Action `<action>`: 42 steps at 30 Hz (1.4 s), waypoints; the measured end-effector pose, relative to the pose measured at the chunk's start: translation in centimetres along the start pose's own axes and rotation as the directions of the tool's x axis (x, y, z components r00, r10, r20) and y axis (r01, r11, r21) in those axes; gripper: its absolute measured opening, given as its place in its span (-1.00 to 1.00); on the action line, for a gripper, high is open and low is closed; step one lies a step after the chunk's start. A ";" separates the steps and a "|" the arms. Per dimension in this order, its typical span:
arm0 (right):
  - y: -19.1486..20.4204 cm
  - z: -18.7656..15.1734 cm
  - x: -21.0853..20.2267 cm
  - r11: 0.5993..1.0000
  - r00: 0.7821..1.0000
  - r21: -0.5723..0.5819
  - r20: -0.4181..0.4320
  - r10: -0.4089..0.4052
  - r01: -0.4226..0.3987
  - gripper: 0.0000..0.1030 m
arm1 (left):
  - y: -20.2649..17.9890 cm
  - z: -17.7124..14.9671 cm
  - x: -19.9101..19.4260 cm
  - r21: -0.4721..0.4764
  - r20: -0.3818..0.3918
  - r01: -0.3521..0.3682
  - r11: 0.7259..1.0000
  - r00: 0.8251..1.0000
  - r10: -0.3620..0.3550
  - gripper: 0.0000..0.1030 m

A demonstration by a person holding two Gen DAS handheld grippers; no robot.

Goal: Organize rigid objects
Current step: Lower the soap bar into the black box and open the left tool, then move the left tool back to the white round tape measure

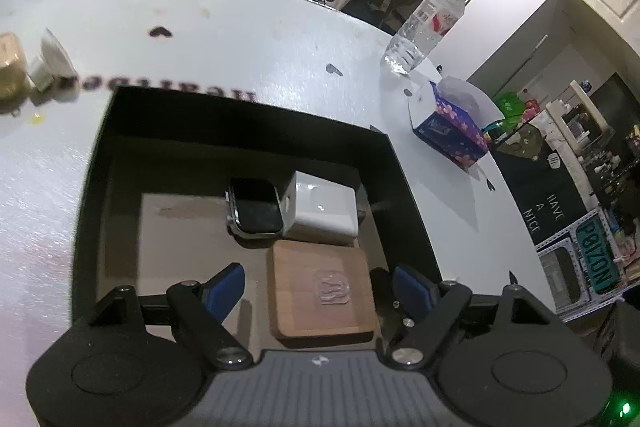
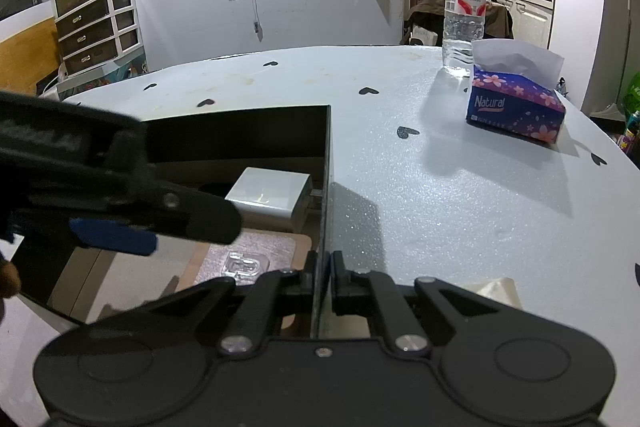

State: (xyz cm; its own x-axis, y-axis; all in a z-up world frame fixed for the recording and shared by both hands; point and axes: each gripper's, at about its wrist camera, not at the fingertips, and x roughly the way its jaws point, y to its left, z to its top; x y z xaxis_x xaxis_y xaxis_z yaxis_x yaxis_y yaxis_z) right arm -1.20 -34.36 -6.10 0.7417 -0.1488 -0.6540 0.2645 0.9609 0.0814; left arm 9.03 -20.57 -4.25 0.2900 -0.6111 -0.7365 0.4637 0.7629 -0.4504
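A black open box (image 1: 384, 155) sits on the white table. Inside it lie a smartwatch face (image 1: 256, 207), a white charger block (image 1: 324, 207) and a wooden square coaster (image 1: 322, 293) with a clear hook on top. My left gripper (image 1: 320, 289) is open, its blue fingers on either side of the coaster, just above it. My right gripper (image 2: 323, 279) is shut on the box's right wall (image 2: 329, 163). The charger (image 2: 270, 193) and coaster (image 2: 248, 261) also show in the right wrist view, with the left gripper (image 2: 116, 231) above them.
A water bottle (image 2: 464, 15) and a blue tissue box (image 2: 516, 107) stand at the table's far right. Small cream items (image 1: 48, 63) lie at the far left. A pale object (image 2: 498, 289) lies beside my right gripper. The table edge curves away on the right.
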 end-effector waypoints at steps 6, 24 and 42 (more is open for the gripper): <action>0.0 0.0 0.0 1.000 1.000 -0.001 0.000 0.000 0.000 -0.89 | -0.2 -0.4 -1.3 0.050 0.023 -0.001 0.999 1.000 0.000 0.73; -0.1 0.0 0.0 1.000 1.000 0.001 0.001 0.000 0.000 -0.89 | -1.2 -2.7 -6.2 0.212 0.170 -0.060 0.975 0.985 0.024 1.00; -0.1 0.0 0.0 1.000 1.000 0.001 0.001 0.000 0.000 -0.89 | 3.8 -3.2 -10.5 0.214 0.343 -0.229 0.950 0.928 0.146 1.00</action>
State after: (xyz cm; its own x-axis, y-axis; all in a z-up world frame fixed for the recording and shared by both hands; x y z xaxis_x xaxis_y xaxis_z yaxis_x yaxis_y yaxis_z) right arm -1.16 -34.44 -6.11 0.7422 -0.1487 -0.6535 0.2650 0.9607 0.0824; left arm 5.04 -10.59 0.16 0.6241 -0.5278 -0.5761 0.5530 0.8193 -0.1515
